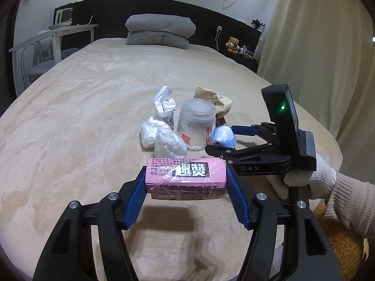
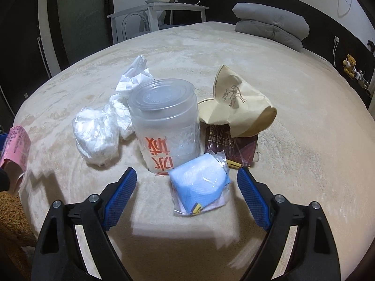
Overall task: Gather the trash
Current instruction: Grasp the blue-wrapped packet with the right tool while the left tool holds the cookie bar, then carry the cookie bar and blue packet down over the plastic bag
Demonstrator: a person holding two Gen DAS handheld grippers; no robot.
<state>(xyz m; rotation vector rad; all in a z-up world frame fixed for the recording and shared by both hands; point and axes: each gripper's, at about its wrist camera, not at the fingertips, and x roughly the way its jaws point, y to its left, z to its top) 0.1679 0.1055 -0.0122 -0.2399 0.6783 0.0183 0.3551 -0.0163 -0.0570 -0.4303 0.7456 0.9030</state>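
My left hand-held gripper (image 1: 186, 185) clamped on the pink cookie box (image 1: 186, 178) above the bed (image 1: 82, 117), my right hand-held gripper (image 2: 187, 185) spread wide, empty, blue packet (image 2: 199, 182) lying between its fingers, untouched

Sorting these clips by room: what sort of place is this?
A bedroom, most likely: a wide bed under a beige blanket, folded grey bedding against a dark headboard, and a teddy bear on a side ledge.

Black tongs (image 1: 186, 182) with 2 blue ribbed pads, silver screws; white knit glove (image 1: 311, 175), cream sleeve (image 1: 351, 201).
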